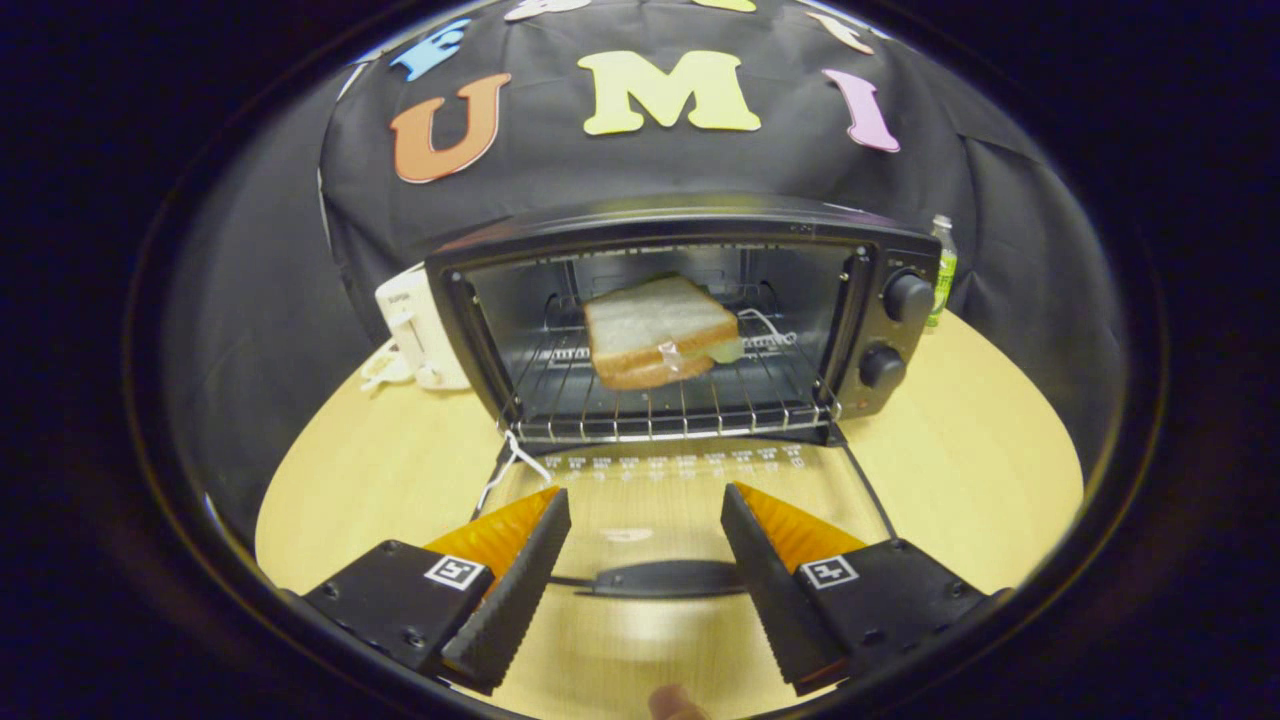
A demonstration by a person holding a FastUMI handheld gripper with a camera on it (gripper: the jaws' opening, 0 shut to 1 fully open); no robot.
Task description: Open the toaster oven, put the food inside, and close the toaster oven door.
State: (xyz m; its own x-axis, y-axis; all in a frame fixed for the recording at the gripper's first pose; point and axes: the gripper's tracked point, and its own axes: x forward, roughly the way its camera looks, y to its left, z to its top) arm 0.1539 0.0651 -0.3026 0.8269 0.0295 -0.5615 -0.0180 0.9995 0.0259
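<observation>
**Open toaster oven with one sandwich on its rack, gripper fingers spread above the lowered door**

At the bottom centre of the frame, the gripper (645, 515) shows two black ribbed fingers (515, 590) with orange backs, each carrying one square marker plate. They stand wide apart and hold nothing; neither pad touches any object. Between them, low in the frame, lies the one black door handle (665, 578), seen at the near edge of the glass door (690, 500), which is folded down flat over the wooden table (960, 450). A row of small white markings runs along the far part of the glass, just ahead of the fingertips. One white cord loop (510, 462) hangs at the door's left hinge corner.

Beyond the door, at mid-frame, stands one black toaster oven (690, 225) with its cavity open. One wire rack (670, 410) spans the cavity, and on it rests one sandwich (660, 332) of white bread with a pale filling, lying toward the middle of the rack and well beyond the fingers. Two round black knobs (908, 297) sit one above the other on the oven's right panel.

Left of the oven, touching or just beside its side wall, is one white appliance (415, 325). At the right, behind the oven's upper corner, stands one small bottle (942, 270) with green contents. Farthest back hangs the black cloth wall (700, 165).
</observation>
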